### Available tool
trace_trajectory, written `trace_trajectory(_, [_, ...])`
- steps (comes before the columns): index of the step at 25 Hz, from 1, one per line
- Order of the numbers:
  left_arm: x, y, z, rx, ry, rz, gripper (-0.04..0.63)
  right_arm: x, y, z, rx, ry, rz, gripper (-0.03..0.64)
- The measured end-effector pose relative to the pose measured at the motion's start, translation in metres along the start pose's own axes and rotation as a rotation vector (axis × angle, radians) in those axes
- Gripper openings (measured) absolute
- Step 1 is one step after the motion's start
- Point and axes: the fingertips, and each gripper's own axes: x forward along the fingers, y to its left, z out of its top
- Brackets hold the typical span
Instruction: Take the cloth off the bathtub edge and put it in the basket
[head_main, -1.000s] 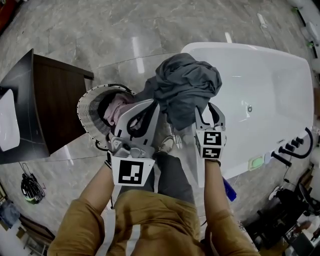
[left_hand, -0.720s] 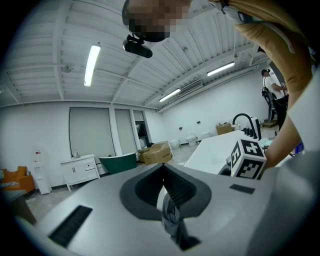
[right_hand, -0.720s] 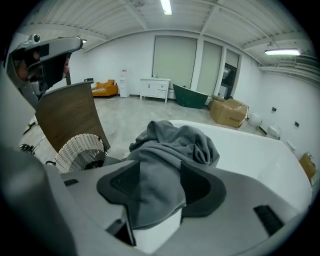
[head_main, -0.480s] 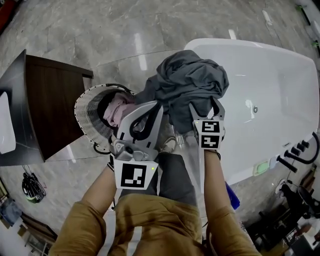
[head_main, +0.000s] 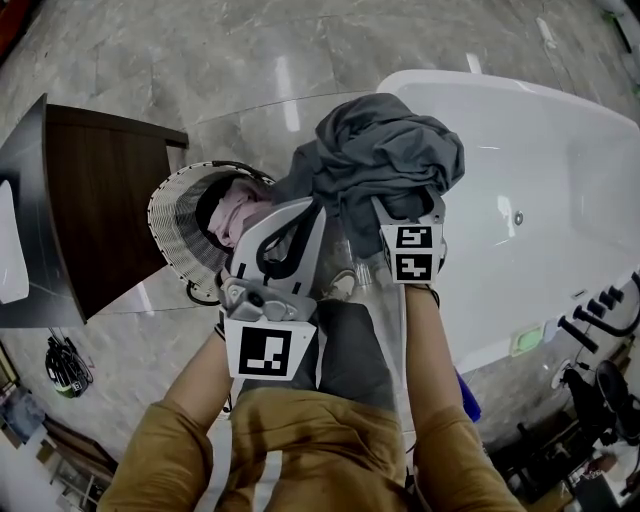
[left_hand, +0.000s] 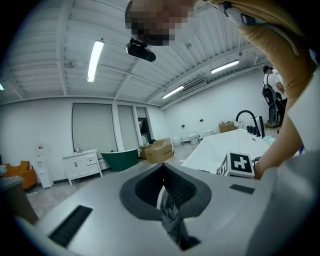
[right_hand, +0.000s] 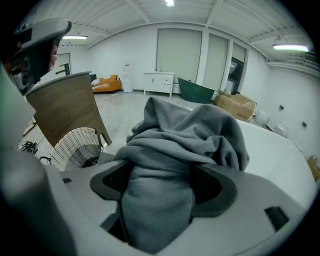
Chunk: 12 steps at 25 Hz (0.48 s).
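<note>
Grey cloth (head_main: 390, 160) off bathtub (head_main: 520, 90) edge, up near basket (head_main: 170, 215) rim, not in yet. Left gripper (head_main: 305, 215) clamped on a fold; right gripper (head_main: 408, 212) jaws just opening wide, cloth loose between.

Grey cloth (head_main: 385, 150), white basket (head_main: 172, 222), white bathtub (head_main: 560, 140)

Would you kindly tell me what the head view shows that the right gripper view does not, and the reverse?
Only the head view shows the pink cloth lying inside the basket and the black taps at the tub's side. Only the right gripper view shows the far white cabinet, green tub and cardboard boxes. Both show the grey cloth, the basket, the wooden cabinet and the white bathtub. The grey cloth lies between the jaws of the right gripper, which have just been opening.
</note>
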Motion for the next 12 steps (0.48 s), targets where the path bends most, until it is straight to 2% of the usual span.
trace_trajectory(6, [-0.0009, -0.0014, -0.0061, -0.008, 0.014, 0.0, 0.003, 0.0052, 0.0016, 0.0008, -0.022, 0.004, -0.005, 0.357])
trace_trajectory(12, [-0.005, -0.0029, -0.0033, -0.019, 0.025, 0.001, 0.003, -0.0039, 0.0024, 0.0011, -0.011, -0.01, 0.003, 0.31])
